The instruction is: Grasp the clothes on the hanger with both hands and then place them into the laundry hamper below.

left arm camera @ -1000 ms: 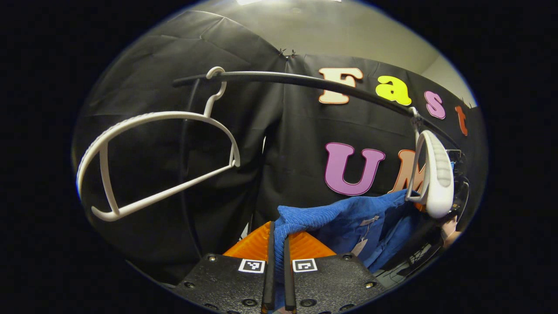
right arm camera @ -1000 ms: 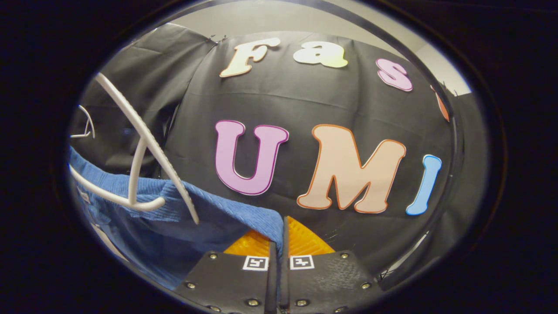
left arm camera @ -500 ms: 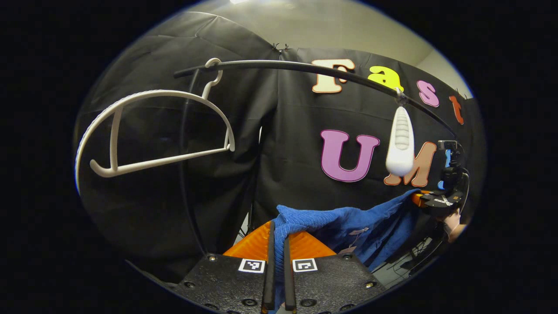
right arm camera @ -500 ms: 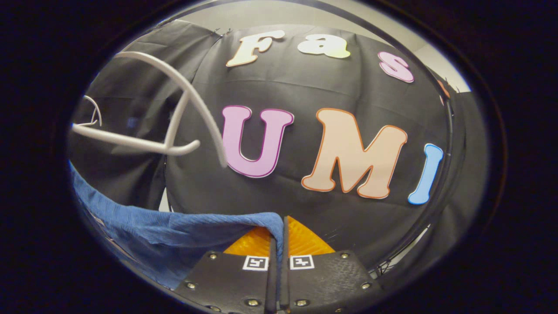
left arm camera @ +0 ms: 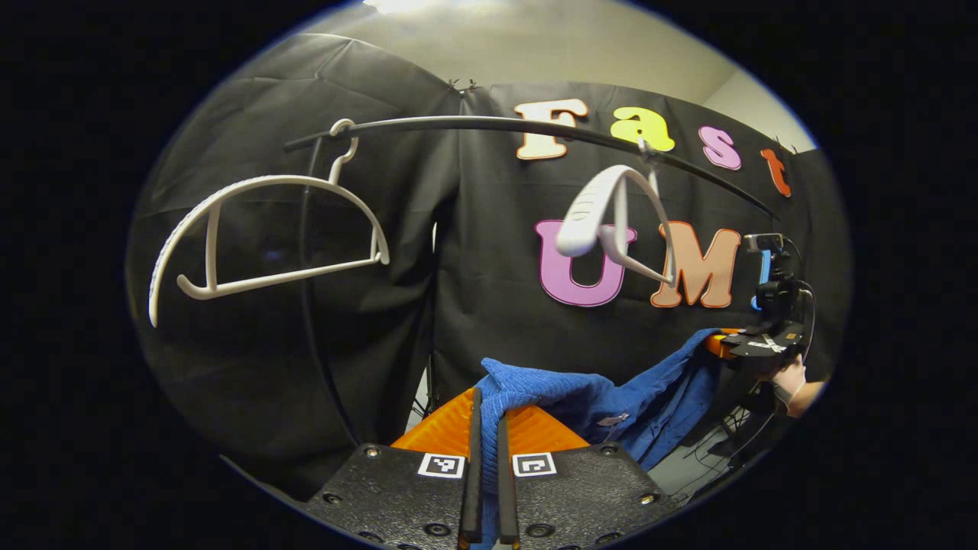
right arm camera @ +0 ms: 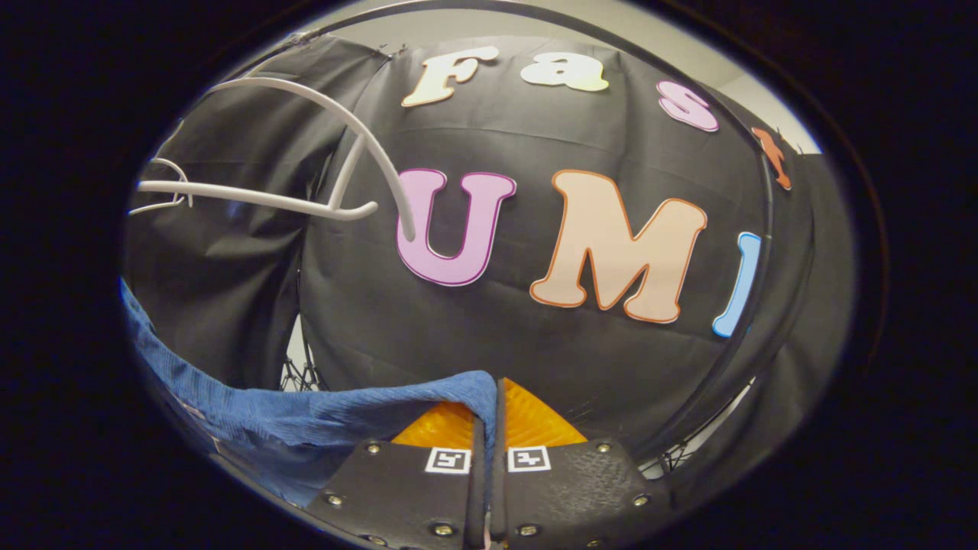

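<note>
A blue knitted garment [left arm camera: 603, 397] hangs slack between my two grippers, below the rail. My left gripper [left arm camera: 487, 428] is shut on one end of it, the cloth bunched between the fingers. In the right gripper view my right gripper [right arm camera: 487, 420] is shut on the garment's other end [right arm camera: 321, 405]; the same gripper appears far right in the left gripper view [left arm camera: 737, 347], held by a hand [left arm camera: 791, 378]. The bare white hanger [left arm camera: 611, 218] swings tilted on the black rail [left arm camera: 497, 126], above the garment and apart from it; it also shows in the right gripper view [right arm camera: 321, 176].
A second bare white hanger [left arm camera: 260, 229] hangs at the rail's left end, near a black upright pole [left arm camera: 309, 305]. Black mesh [right arm camera: 302, 374] shows low behind the cloth in the right gripper view. A curved black bar [right arm camera: 733, 328] runs down that view's right side.
The garment has come off the right hanger and dropped lower with both grippers. The freed hanger swung up and along the rail, turning from edge-on to tilted.
</note>
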Motion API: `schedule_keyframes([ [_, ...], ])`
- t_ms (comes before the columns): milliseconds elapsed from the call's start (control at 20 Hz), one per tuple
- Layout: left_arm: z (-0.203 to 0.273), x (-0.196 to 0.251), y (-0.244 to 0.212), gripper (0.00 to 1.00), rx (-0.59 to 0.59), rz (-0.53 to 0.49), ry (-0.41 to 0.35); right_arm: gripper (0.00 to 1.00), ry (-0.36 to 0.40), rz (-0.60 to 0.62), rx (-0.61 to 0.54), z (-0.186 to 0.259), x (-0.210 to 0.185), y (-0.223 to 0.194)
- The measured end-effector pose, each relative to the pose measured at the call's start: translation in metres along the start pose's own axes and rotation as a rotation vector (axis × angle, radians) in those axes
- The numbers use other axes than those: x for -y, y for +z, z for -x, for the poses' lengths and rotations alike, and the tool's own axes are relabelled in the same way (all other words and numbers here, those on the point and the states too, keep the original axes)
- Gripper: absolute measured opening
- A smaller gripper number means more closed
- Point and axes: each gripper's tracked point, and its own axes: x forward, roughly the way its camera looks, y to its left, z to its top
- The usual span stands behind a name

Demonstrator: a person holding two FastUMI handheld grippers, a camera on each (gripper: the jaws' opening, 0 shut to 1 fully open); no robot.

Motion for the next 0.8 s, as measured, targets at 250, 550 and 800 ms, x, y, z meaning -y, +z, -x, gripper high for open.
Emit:
schedule_keyframes([
  [250,0.001,0.029,-0.005,0.09,-0.01,-0.01,-0.069,0.05,0.026,-0.014,0.003,0.021,-0.007,0.003],
  [550,-0.008,0.087,-0.004,0.09,-0.004,-0.047,-0.21,0.04,0.07,-0.01,0.017,0.049,-0.02,0.008],
  [800,-0.024,0.139,0.0,0.09,0.013,-0.067,-0.342,0.04,0.09,-0.029,0.019,0.068,-0.025,0.008],
])
